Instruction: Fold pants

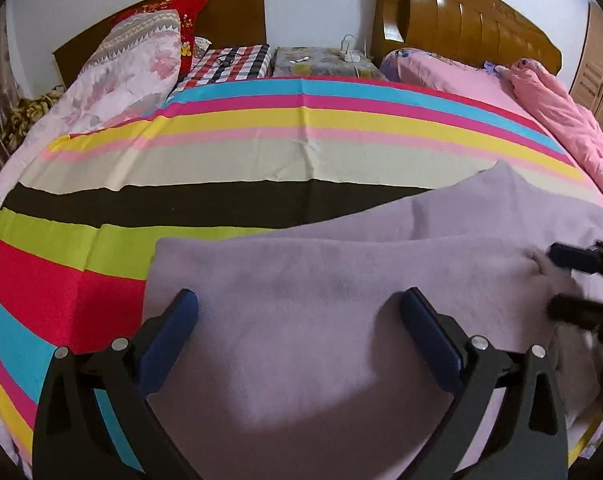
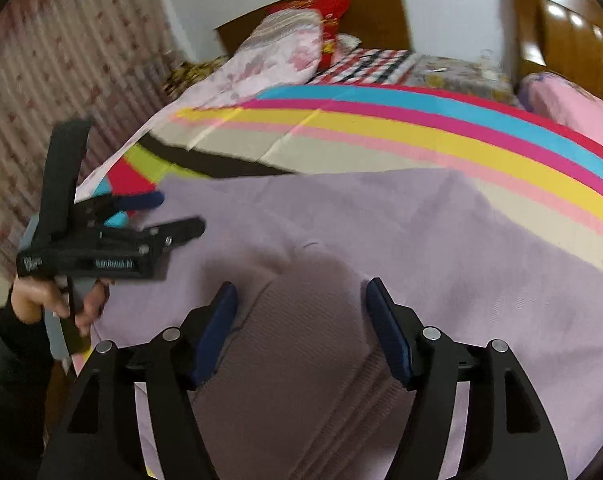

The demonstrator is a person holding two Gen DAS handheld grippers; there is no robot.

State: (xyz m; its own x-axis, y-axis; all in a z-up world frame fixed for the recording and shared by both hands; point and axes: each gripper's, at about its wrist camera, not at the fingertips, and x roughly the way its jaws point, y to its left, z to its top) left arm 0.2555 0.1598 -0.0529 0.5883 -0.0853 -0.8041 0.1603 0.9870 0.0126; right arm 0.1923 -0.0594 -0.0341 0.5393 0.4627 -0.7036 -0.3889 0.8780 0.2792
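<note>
In the left wrist view, the left gripper (image 1: 299, 312) sits at the bottom centre with its fingers spread wide over the lilac pants (image 1: 341, 280), which lie flat across the lower half of the frame on the striped sheet (image 1: 221, 160). At the right edge the right gripper (image 1: 561, 280) shows blurred against the cloth. In the right wrist view, the left gripper (image 2: 181, 216) appears at the left, parted over the pants (image 2: 421, 240) edge, while the right gripper (image 2: 301, 300) at bottom centre is spread above the ribbed waistband (image 2: 301, 360).
</note>
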